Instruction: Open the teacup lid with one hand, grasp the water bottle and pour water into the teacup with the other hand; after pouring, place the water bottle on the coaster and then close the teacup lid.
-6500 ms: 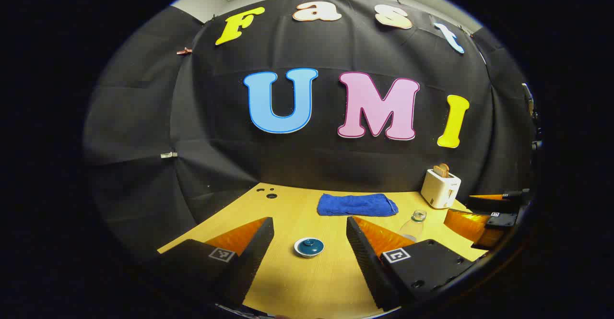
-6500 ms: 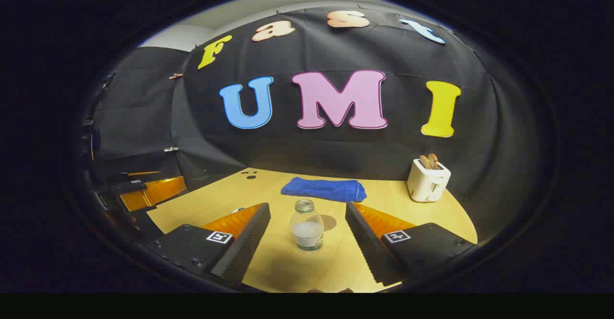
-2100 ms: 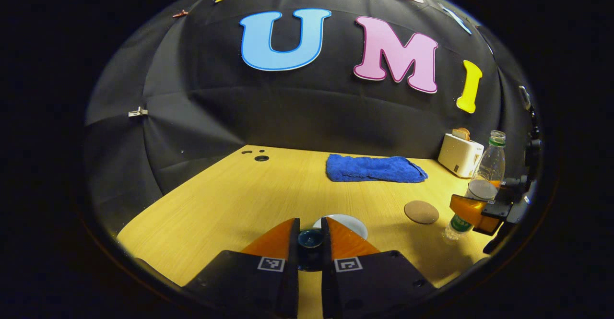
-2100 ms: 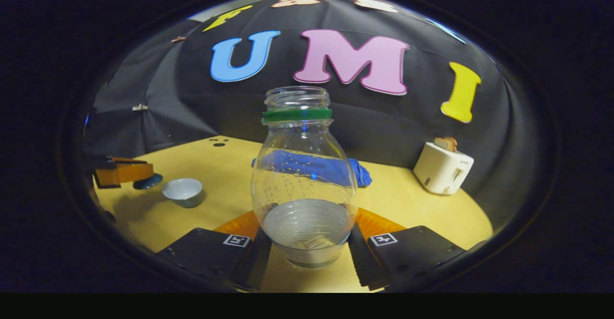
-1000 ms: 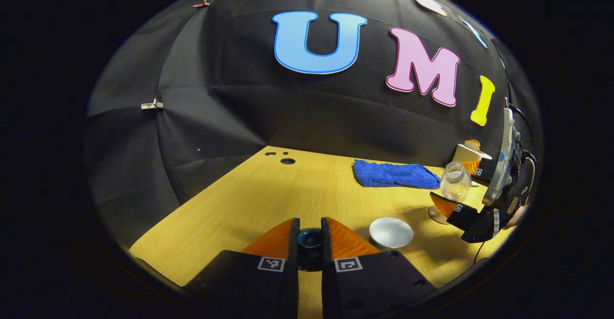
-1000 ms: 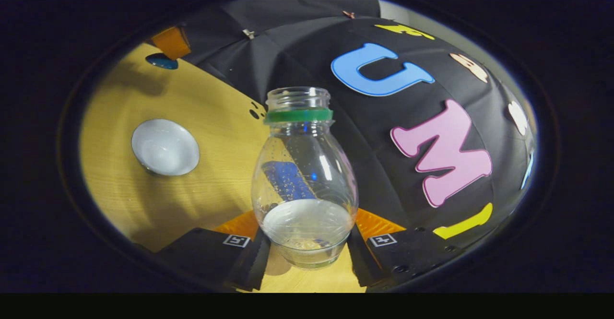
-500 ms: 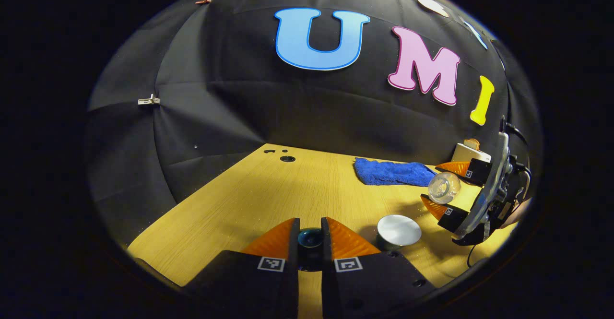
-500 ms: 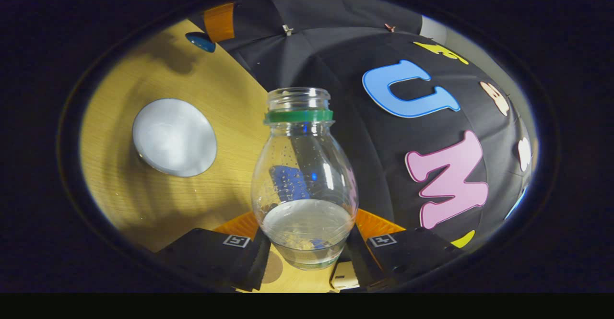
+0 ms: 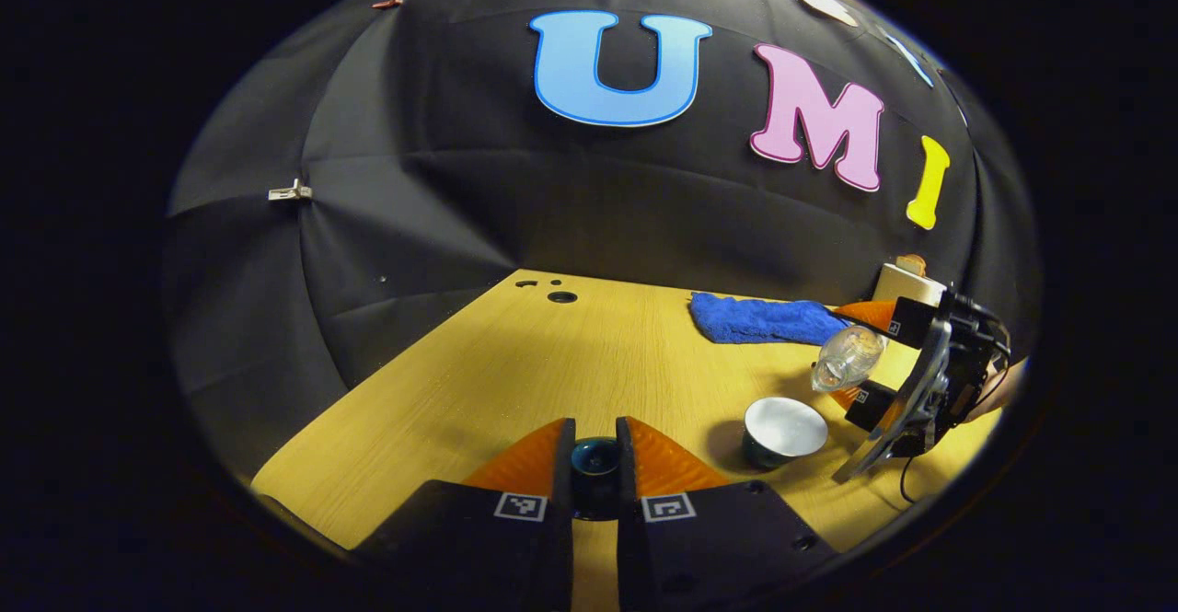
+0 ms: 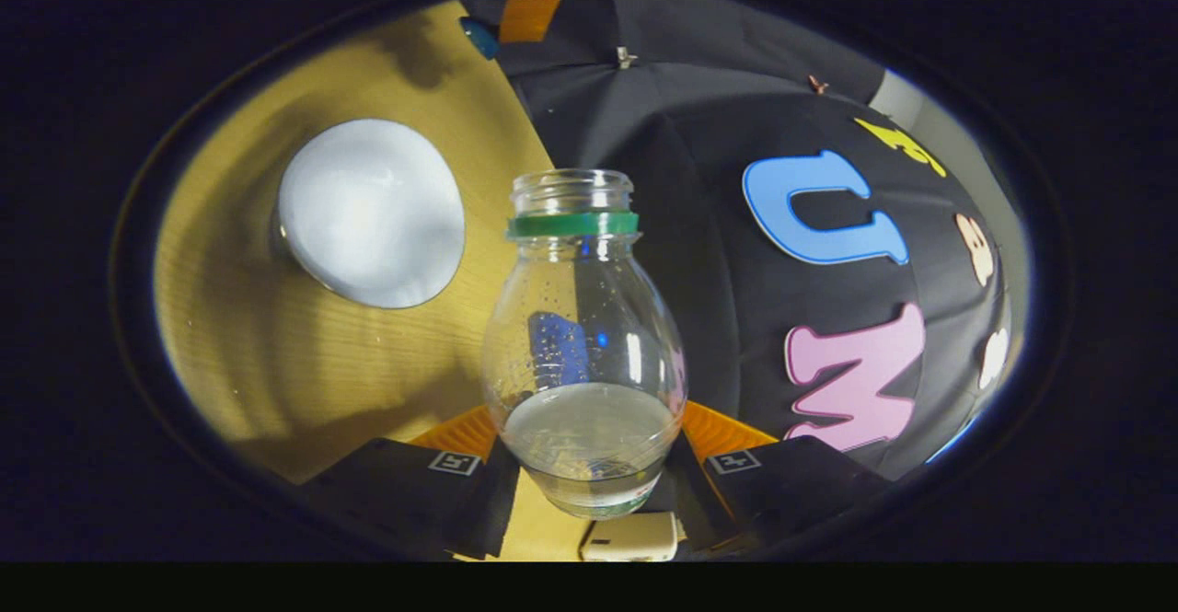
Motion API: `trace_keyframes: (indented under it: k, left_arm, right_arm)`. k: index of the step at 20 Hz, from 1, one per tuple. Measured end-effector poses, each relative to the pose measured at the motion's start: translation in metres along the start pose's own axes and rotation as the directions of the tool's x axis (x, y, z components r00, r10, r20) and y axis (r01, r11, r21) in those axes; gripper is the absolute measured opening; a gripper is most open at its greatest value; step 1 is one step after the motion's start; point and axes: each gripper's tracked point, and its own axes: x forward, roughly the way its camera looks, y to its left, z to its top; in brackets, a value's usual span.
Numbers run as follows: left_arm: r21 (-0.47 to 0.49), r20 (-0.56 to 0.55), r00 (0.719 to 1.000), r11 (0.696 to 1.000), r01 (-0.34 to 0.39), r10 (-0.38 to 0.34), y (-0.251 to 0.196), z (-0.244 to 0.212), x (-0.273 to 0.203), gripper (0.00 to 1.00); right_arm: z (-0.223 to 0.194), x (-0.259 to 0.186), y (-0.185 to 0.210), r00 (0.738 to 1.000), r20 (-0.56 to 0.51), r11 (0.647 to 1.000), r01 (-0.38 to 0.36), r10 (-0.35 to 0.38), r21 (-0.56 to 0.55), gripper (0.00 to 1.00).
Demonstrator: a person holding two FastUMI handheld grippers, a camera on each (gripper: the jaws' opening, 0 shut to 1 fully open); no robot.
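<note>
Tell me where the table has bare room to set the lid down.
Bare wood runs from the teacup left to the table edge and back to the blue cloth. Crowded on the cup's right: tilted water bottle, right gripper, toaster.

left gripper view: low over the worktop (image 9: 515, 363), level, facing the back wall. right gripper view: rolled hard sideways, bottle (image 10: 584, 345) close up front. Both share the teacup (image 9: 784, 428) (image 10: 373, 212), blue cloth (image 9: 759, 319) and wall.
</note>
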Motion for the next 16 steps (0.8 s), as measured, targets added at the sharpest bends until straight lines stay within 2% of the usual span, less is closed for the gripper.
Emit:
trace_keyframes:
  k: [2, 3, 7, 8, 9, 10, 13, 14, 15, 16]
  left_arm:
    - [-0.005, -0.003, 1.0, 1.0, 0.0, 0.0, 0.001, -0.002, 0.0, 0.19]
    - [-0.006, -0.004, 1.0, 1.0, -0.004, 0.004, 0.002, -0.002, -0.001, 0.23]
    - [-0.018, -0.007, 1.0, 1.0, -0.01, 0.01, 0.005, -0.003, -0.001, 0.19]
    - [-0.017, -0.01, 1.0, 1.0, -0.012, 0.011, 0.005, -0.005, -0.001, 0.27]
    - [-0.009, -0.014, 1.0, 1.0, -0.013, 0.013, 0.006, -0.006, -0.002, 0.27]
    - [-0.001, -0.016, 1.0, 1.0, -0.012, 0.012, 0.006, -0.008, -0.001, 0.23]
    - [0.003, -0.023, 1.0, 1.0, -0.012, 0.012, 0.007, -0.009, -0.002, 0.23]
    - [-0.001, -0.024, 1.0, 1.0, -0.013, 0.013, 0.007, -0.01, -0.001, 0.19]
    - [-0.004, -0.026, 1.0, 1.0, -0.014, 0.014, 0.007, -0.01, 0.0, 0.23]
    - [-0.005, -0.028, 1.0, 1.0, -0.014, 0.014, 0.007, -0.012, 0.001, 0.19]
  right_arm:
    - [0.001, 0.001, 0.003, 1.0, 0.012, 1.0, -0.008, 0.009, -0.023, 0.74]
    - [0.003, 0.002, 0.004, 1.0, 0.013, 0.999, -0.009, 0.009, -0.039, 0.74]
    - [0.004, 0.006, 0.006, 1.0, 0.03, 0.994, -0.003, 0.006, -0.111, 0.74]
    - [0.004, 0.007, 0.008, 0.999, 0.031, 0.993, -0.006, 0.009, -0.119, 0.74]
    - [0.004, 0.008, 0.009, 0.999, 0.03, 0.992, -0.007, 0.011, -0.125, 0.74]
    - [0.003, 0.009, 0.009, 0.999, 0.031, 0.991, -0.006, 0.01, -0.132, 0.74]
    - [0.005, 0.013, 0.005, 0.999, 0.049, 0.984, 0.014, -0.005, -0.178, 0.74]
    - [0.005, 0.013, 0.005, 0.998, 0.056, 0.981, 0.017, -0.007, -0.193, 0.74]
    - [0.005, 0.015, 0.005, 0.998, 0.062, 0.978, 0.019, -0.006, -0.207, 0.74]
    - [0.005, 0.016, 0.005, 0.998, 0.068, 0.976, 0.021, -0.006, -0.217, 0.74]
